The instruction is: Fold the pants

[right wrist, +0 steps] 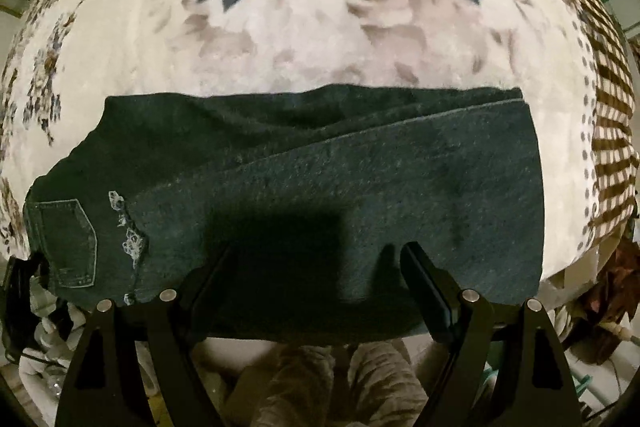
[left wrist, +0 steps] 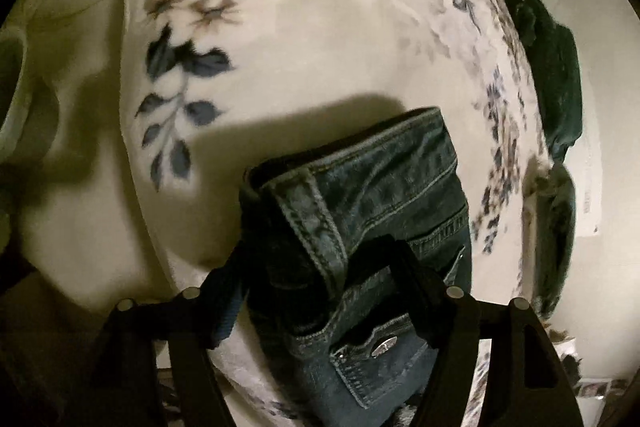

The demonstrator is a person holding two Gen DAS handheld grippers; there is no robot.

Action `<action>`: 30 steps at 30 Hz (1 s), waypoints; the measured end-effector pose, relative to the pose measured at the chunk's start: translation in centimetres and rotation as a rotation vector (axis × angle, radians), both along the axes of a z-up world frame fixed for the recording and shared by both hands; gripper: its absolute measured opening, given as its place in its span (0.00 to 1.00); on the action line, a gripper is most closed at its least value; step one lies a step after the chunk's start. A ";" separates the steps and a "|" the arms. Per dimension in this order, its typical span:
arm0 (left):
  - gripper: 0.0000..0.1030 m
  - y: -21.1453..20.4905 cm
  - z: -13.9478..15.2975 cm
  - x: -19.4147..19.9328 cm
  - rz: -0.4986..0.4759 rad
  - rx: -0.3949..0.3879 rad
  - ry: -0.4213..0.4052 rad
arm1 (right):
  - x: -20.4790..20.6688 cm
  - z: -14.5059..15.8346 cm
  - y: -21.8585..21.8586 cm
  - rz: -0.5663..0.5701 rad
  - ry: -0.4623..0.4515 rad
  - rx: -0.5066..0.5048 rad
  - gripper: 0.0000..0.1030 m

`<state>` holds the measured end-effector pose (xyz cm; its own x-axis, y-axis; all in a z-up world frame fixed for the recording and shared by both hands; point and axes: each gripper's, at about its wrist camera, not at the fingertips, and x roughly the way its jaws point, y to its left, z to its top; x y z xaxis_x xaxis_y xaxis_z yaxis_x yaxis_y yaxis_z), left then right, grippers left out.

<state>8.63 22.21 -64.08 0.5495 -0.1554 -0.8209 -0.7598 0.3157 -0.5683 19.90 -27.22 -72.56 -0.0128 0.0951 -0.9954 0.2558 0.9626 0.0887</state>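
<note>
**Q:** Denim first. Where do the jeans lie relative to your fingers?

**A:** In your right wrist view they lie flat across the floral blanket, folded lengthwise, one leg over the other. The back pocket and a frayed rip are at the picture's left; the leg ends are at the right. Your right gripper points down over the near long edge, jaws spread wide, nothing between them. Whether the tips touch the cloth cannot be told.

**Q:** And your left side?

**A:** Your left gripper stands at the waist end. The waistband bunches up between and beyond the fingers, with the metal button close by the right finger. Jaws are parted about halfway. The pads do not visibly press on the denim, so record no grip.

**Q:** Edges?

**A:** In the right view, the far long edge runs nearly straight. The near long edge lies along the blanket's front edge, under your gripper. The leg ends stop short of the brown checked border.

**Q:** Open room for moving?

**A:** A broad bare stretch of blanket lies beyond the far edge in both views. Dark green cloth sits off the blanket's right side in the left view, well apart from the jeans. More clutter lies low at both sides in the right view, too dim to identify.
</note>
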 end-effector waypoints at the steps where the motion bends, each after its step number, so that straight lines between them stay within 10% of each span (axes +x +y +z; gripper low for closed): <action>1: 0.63 0.3 -0.2 0.0 0.010 -0.013 -0.012 | 0.0 0.2 0.2 -0.002 0.000 0.001 0.83; 7: 0.63 1.4 -0.5 0.9 0.041 0.001 -0.080 | -0.9 0.1 1.8 -0.008 -0.006 0.014 0.83; 9: 0.33 1.2 -0.1 1.3 0.039 0.036 -0.102 | -1.9 -0.3 3.1 -0.015 -0.007 0.022 0.83; 14: 0.27 -1.3 5.0 2.1 -0.052 0.204 -0.164 | -3.0 -0.6 2.7 -0.013 -0.006 0.036 0.83; 22: 0.26 -13.0 18.3 2.4 -0.410 0.426 -0.367 | -5.3 0.5 -2.4 -0.077 -0.043 0.071 0.83; 30: 0.26 -32.4 19.4 2.3 -0.872 0.480 -0.369 | -7.5 2.7 -10.6 -0.167 -0.085 0.068 0.83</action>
<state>10.94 -10.19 -44.73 0.6317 -0.3193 -0.7064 0.0316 0.9211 -0.3881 12.38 -37.83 -69.82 0.0923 0.1559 -0.9834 0.3999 0.8987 0.1800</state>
